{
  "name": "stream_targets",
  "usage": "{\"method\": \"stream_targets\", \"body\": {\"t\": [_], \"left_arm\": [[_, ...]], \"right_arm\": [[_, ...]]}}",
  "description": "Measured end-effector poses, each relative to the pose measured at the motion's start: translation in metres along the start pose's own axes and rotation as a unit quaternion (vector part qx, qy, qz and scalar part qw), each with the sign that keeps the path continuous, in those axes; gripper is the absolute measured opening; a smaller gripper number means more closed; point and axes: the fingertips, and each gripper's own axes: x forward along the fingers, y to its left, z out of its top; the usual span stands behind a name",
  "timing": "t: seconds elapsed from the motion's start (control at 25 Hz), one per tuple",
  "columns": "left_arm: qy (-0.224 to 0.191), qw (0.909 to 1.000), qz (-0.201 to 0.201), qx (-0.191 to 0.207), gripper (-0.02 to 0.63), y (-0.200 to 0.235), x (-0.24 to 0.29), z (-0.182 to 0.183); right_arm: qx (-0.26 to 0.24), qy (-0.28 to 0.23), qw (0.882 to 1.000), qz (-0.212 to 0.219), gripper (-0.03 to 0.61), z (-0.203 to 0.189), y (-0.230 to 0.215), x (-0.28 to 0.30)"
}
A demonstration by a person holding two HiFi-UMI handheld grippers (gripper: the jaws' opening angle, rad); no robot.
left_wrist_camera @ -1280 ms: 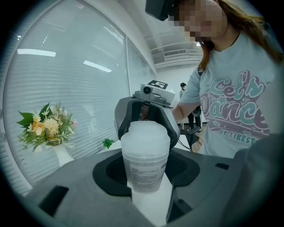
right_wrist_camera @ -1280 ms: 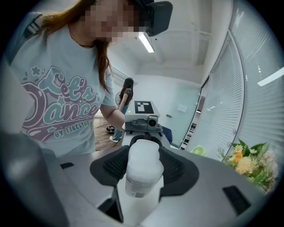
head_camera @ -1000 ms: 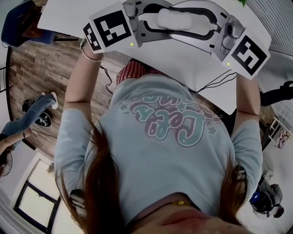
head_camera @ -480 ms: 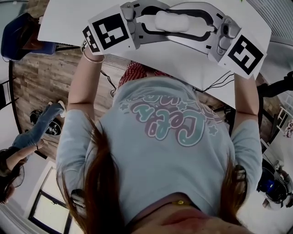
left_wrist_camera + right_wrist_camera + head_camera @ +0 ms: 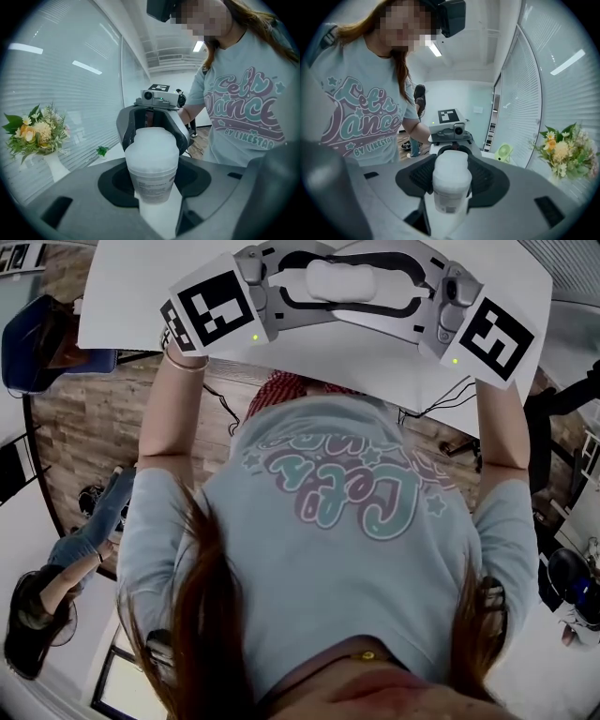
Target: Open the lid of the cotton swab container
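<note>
- Squarely over the white counter [image 5: 131, 296], well back from its near edge and roughly midway between its left and right edges: cotton swab container [image 5: 342, 279], upright, with frosted lid [image 5: 152, 140] seated on top and printed label [image 5: 151, 187] low on the body.
- Clenched on that container from the person's left: left hand-held gripper [image 5: 153, 178], one jaw pressed against each flank of the lower body.
- Clenched on the same container from the opposite side: right hand-held gripper [image 5: 447, 187], jaws likewise tight against both flanks.
- Seen from the head view, both pairs of jaws closing a ring round the container, tips meeting head-on, marker cubes [image 5: 214, 306] out at the two far ends.
- Base contact with the counter: unclear in every view.
- Toward the counter's far edge, close to the slatted blinds [image 5: 70, 70]: bouquet [image 5: 35, 133] of yellow and white flowers in a white vase [image 5: 54, 166], well apart from the container.
- Facing the near edge: pale T-shirt [image 5: 347, 493] with large lettering, both arms stretched forward, bracelet [image 5: 183, 362] on the left wrist.
- Below the near edge, toward the right corner: dark cables [image 5: 436, 409] hanging down.
- Off the left edge: wood-pattern floor [image 5: 84, 399] and a second person [image 5: 84, 540] in jeans.
</note>
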Motion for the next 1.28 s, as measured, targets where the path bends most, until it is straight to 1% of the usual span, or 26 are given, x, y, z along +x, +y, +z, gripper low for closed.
{"method": "stream_targets", "body": {"t": [0.24, 0.28, 0.36, 0.4, 0.44, 0.52, 0.68, 0.84, 1.0, 1.16, 1.28], "left_arm": [[0.000, 0.9999, -0.013, 0.008, 0.199, -0.0027, -0.0008, -0.0007], [0.001, 0.9998, -0.013, 0.012, 0.199, -0.0027, -0.0009, -0.0008], [0.006, 0.9997, -0.011, 0.023, 0.198, -0.0026, -0.0009, -0.0011], [0.008, 0.9996, -0.011, 0.026, 0.198, -0.0027, -0.0011, -0.0010], [0.007, 0.9995, -0.014, 0.026, 0.198, -0.0030, -0.0012, -0.0005], [0.006, 0.9995, -0.020, 0.026, 0.198, -0.0038, -0.0013, -0.0001], [0.013, 0.9993, -0.024, 0.027, 0.199, -0.0048, -0.0022, 0.0002], [0.027, 0.9988, -0.024, 0.032, 0.198, -0.0042, -0.0002, -0.0045], [0.029, 0.9988, -0.026, 0.028, 0.199, -0.0041, -0.0008, -0.0049], [0.022, 0.9992, -0.027, 0.021, 0.199, -0.0042, -0.0011, -0.0009], [0.025, 0.9993, -0.027, 0.010, 0.199, -0.0053, 0.0004, -0.0063]], "right_arm": [[0.017, 0.012, 1.000, -0.014, 0.210, -0.0010, 0.0000, 0.0017], [0.028, 0.010, 0.999, -0.018, 0.210, -0.0003, -0.0003, 0.0017], [0.068, -0.004, 0.998, -0.019, 0.209, 0.0023, -0.0018, 0.0007], [0.079, -0.011, 0.997, -0.016, 0.209, 0.0041, -0.0026, 0.0000], [0.079, -0.016, 0.997, -0.014, 0.209, 0.0053, -0.0028, -0.0006], [0.070, -0.013, 0.997, -0.018, 0.209, 0.0050, -0.0022, -0.0006], [0.070, -0.011, 0.997, -0.021, 0.210, 0.0061, -0.0015, -0.0005], [0.037, 0.007, 0.999, -0.034, 0.212, 0.0017, -0.0008, 0.0004], [-0.013, 0.017, 0.998, -0.061, 0.218, 0.0038, -0.0002, 0.0016], [-0.029, 0.023, 0.996, -0.083, 0.222, 0.0071, -0.0002, -0.0014], [-0.039, 0.026, 0.995, -0.090, 0.222, 0.0071, -0.0001, -0.0028]]}}
